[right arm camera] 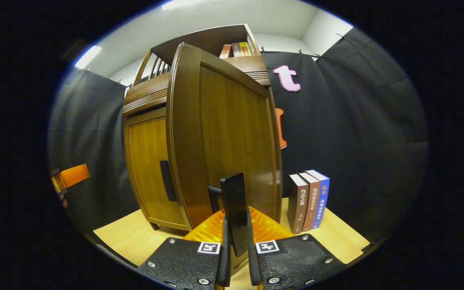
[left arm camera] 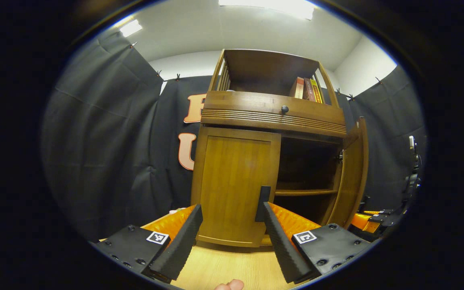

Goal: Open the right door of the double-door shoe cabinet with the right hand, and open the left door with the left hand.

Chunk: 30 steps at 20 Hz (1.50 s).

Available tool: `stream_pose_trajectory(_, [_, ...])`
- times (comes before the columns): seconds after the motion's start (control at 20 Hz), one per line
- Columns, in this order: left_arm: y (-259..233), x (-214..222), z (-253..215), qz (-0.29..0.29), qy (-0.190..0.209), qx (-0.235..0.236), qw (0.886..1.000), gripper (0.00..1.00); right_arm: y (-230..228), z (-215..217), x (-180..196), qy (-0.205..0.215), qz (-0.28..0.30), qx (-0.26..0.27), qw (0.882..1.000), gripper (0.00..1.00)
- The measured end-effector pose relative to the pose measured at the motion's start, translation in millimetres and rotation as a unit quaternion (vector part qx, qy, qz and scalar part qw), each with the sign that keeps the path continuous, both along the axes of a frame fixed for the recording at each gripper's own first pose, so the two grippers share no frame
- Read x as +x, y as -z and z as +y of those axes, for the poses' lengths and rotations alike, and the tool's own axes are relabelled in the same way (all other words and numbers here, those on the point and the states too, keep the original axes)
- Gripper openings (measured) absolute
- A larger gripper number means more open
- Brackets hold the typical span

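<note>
1. The shoe cabinet [left arm camera: 272, 121] stands on the worktop [left arm camera: 224, 270]; its top shelf holds three books [left arm camera: 307, 89].
2. Right door [right arm camera: 224, 137] swung open, one inner shelf [left arm camera: 305, 192] bare; left door [left arm camera: 232, 181] closed.
3. Right gripper [right arm camera: 236, 225] jaws clamp the right door's handle [right arm camera: 234, 209].
4. Left gripper [left arm camera: 230, 225] jaws gape before the left door's handle [left arm camera: 263, 201].
5. Three more books [right arm camera: 308, 199] stand beside the cabinet.

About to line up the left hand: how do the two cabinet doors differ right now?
The right door is swung wide open, baring the shelf; the left door is shut flush. The right gripper clamps the right door's handle; the left gripper is open, short of the left door's handle. Both are brown wood.
</note>
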State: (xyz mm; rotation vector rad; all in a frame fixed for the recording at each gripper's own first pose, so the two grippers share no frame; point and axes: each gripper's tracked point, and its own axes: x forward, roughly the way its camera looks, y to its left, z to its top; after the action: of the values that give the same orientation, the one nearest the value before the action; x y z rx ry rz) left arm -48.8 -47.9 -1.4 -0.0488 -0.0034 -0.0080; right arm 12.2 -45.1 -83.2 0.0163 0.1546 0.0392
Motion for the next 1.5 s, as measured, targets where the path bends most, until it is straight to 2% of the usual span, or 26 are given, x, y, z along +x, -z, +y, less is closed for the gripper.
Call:
stream_pose_trajectory(0.05, [1.8,2.2,-4.9,0.002,0.005,-0.003,1.0,0.94,-1.0,-11.6,-3.8,0.008,-0.001,-0.006,1.0,0.27])
stream_pose_trajectory(0.1, [1.7,1.8,-9.6,0.001,0.01,-0.007,1.0,0.95,-3.5,-24.6,-7.6,0.018,-0.004,-0.011,1.0,0.15])
stream_pose_trajectory(0.15, [3.4,3.4,-14.0,0.002,0.014,-0.009,1.0,0.95,-4.8,-36.0,-9.1,0.028,-0.007,-0.014,0.999,0.13])
stream_pose_trajectory(0.2, [5.1,3.3,-17.5,0.003,0.017,-0.01,1.0,0.95,-4.0,-48.7,-9.7,0.034,-0.009,-0.017,0.999,0.2])
stream_pose_trajectory(0.25, [7.3,4.9,-21.1,0.005,0.02,-0.009,1.0,0.95,-5.1,-59.7,-10.7,0.038,-0.011,-0.019,0.999,0.18])
stream_pose_trajectory(0.3, [8.3,6.1,-24.2,0.006,0.023,-0.007,1.0,0.95,-6.3,-70.8,-11.3,0.04,-0.013,-0.028,0.999,0.05])
stream_pose_trajectory(0.35, [9.3,7.5,-27.1,0.006,0.026,-0.003,1.0,0.95,-8.4,-86.8,-12.5,0.046,-0.016,-0.043,0.998,0.04])
stream_pose_trajectory(0.45, [9.0,9.0,-27.1,0.003,0.025,0.002,1.0,0.94,-8.9,-103.7,-11.7,0.026,-0.013,-0.029,0.999,0.0])
stream_pose_trajectory(0.5, [8.4,9.7,-28.9,0.001,0.027,0.0,1.0,0.94,-9.9,-108.9,-11.6,0.012,-0.017,-0.027,0.999,0.1])
stream_pose_trajectory(0.55, [8.7,12.8,-30.8,0.001,0.028,-0.001,1.0,0.94,-12.0,-117.7,-9.3,-0.008,-0.018,-0.032,0.999,0.1])
stream_pose_trajectory(0.6, [7.9,14.4,-30.7,-0.001,0.027,0.0,1.0,0.95,-12.0,-127.3,-7.1,-0.023,-0.019,-0.038,0.999,0.0])
stream_pose_trajectory(0.65, [8.0,14.6,-29.1,-0.002,0.023,0.001,1.0,0.94,-12.0,-136.0,-5.9,-0.035,-0.018,-0.032,0.999,0.11])
stream_pose_trajectory(0.7, [7.7,15.2,-27.5,-0.003,0.018,0.0,1.0,0.94,-11.7,-144.1,-4.1,-0.046,-0.018,-0.021,0.999,0.02])
stream_pose_trajectory(0.75, [6.8,15.8,-27.1,-0.006,0.016,-0.002,1.0,0.94,-11.5,-149.0,-3.5,-0.057,-0.018,-0.01,0.998,0.02])
stream_pose_trajectory(0.8, [6.4,16.0,-28.5,-0.007,0.017,-0.004,1.0,0.94,-11.8,-149.6,-2.1,-0.066,-0.018,-0.003,0.998,0.11])
stream_pose_trajectory(0.85, [6.6,17.4,-30.2,-0.007,0.016,-0.003,1.0,0.94,-13.2,-150.4,-1.8,-0.073,-0.019,-0.004,0.997,0.04])
stream_pose_trajectory(0.95, [6.3,19.1,-29.8,-0.008,0.013,0.0,1.0,0.94,-7.7,-149.6,-6.7,-0.069,-0.008,-0.004,0.998,0.07])
stream_pose_trajectory(1.15, [7.3,24.6,-33.8,-0.009,0.017,-0.002,1.0,0.95,-6.8,-151.1,-30.6,-0.038,-0.007,0.001,0.999,0.05])
stream_pose_trajectory(1.3, [12.9,33.9,-40.5,0.0,0.03,-0.001,1.0,0.95,-29.2,-159.3,-54.1,0.003,-0.025,-0.031,0.999,0.05])
stream_pose_trajectory(1.35, [15.4,40.0,-42.4,0.003,0.035,0.0,0.999,0.95,-38.4,-158.7,-64.3,0.017,-0.028,-0.036,0.999,0.1])
stream_pose_trajectory(1.4, [15.8,47.5,-44.4,0.004,0.041,0.003,0.999,0.95,-45.7,-153.7,-74.0,0.027,-0.028,-0.035,0.999,0.05])
stream_pose_trajectory(1.5, [16.4,60.8,-47.1,0.0,0.05,0.014,0.999,0.94,-58.7,-136.7,-88.8,0.038,-0.029,-0.028,0.998,0.05])
